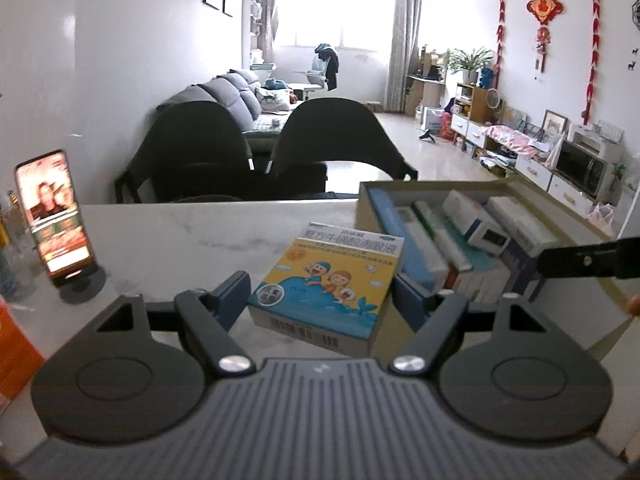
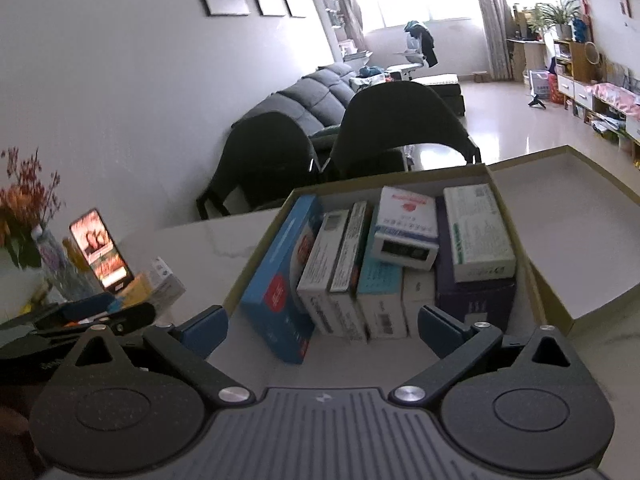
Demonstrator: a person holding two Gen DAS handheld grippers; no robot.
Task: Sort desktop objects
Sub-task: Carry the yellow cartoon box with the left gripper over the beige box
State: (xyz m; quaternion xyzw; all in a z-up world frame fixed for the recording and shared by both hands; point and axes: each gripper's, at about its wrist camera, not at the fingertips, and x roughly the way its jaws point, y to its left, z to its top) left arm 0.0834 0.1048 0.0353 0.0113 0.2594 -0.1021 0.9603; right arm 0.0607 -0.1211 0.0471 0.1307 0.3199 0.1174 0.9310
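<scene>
A yellow and blue medicine box (image 1: 328, 284) with cartoon children sits between the blue pads of my left gripper (image 1: 322, 298), and both pads touch its sides. Just right of it stands an open cardboard storage box (image 1: 364, 200), also seen from above (image 2: 260, 256), packed with several medicine boxes: a tall blue one (image 2: 280, 280), a white one with red print (image 2: 404, 224) and a green-striped one (image 2: 476, 232). My right gripper (image 2: 322, 328) hovers open over the near end of that storage box, with nothing between its fingers. Part of the right gripper (image 1: 592, 260) shows in the left wrist view.
A lit phone on a stand (image 1: 52, 220) (image 2: 100, 248) stands at the table's left, with a flower vase (image 2: 28, 208) and small boxes (image 2: 160, 280) near it. An orange box (image 1: 12, 344) lies at the left edge. The storage box lid (image 2: 560, 240) lies open to the right. Two dark chairs (image 1: 192, 148) stand behind the table.
</scene>
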